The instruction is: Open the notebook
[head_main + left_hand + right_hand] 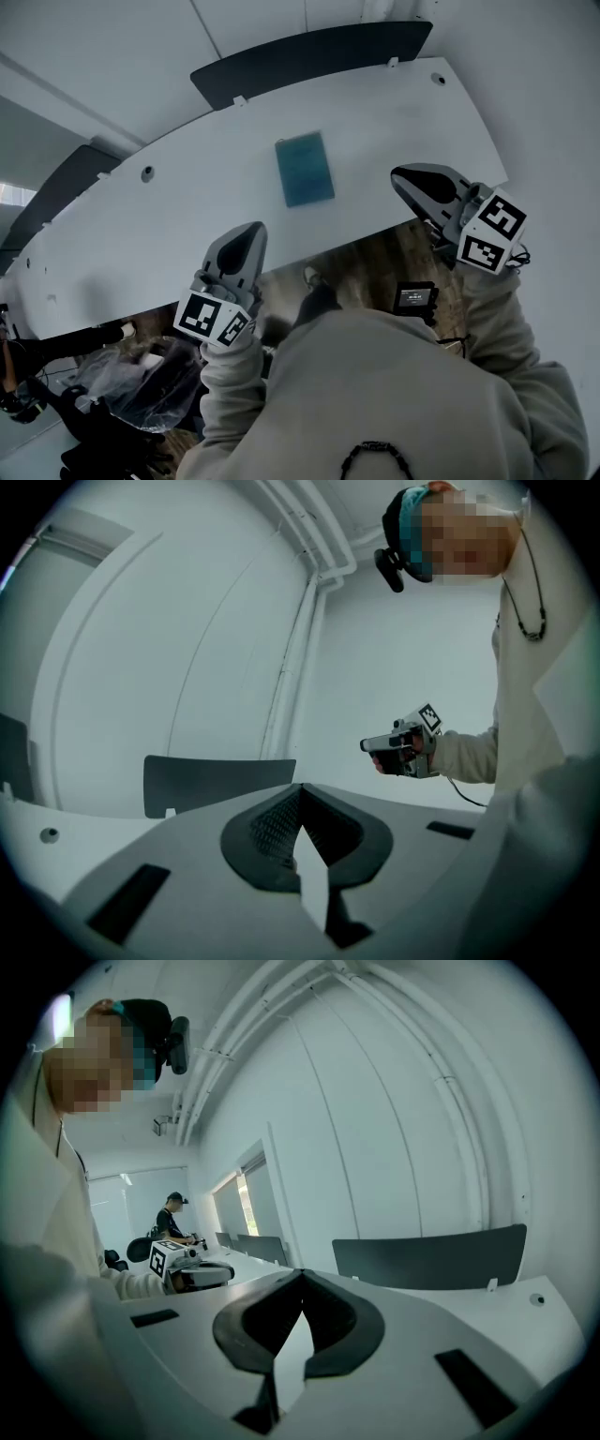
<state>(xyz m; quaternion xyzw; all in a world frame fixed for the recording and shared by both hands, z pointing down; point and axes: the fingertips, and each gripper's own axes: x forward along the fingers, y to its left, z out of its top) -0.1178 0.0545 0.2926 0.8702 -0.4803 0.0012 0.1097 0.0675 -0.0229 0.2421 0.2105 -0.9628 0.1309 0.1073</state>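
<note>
The notebook (305, 169) is seen lying flat and closed, teal cover up, on the white bench (187, 187), so nothing of the opening is judged to have been done. The left tool (246, 239) is held over the bench's near edge, its jaws clenched together on nothing; the notebook lies ahead of it and off to its right, well apart. The right tool (412, 183) is held over the same edge, likewise clenched and empty, with the notebook ahead of it and to its left, also apart. The notebook is thus placed between the two tools and beyond their tips, touched by neither. It is caught in neither tool's own view; only bare bench, a dark panel (309, 56) at the far edge and the wall are shown past the closed jaws. The whole task is judged to be left: the jaws must be released, the cover's edge reached and taken, and the cover lifted and folded over.
</note>
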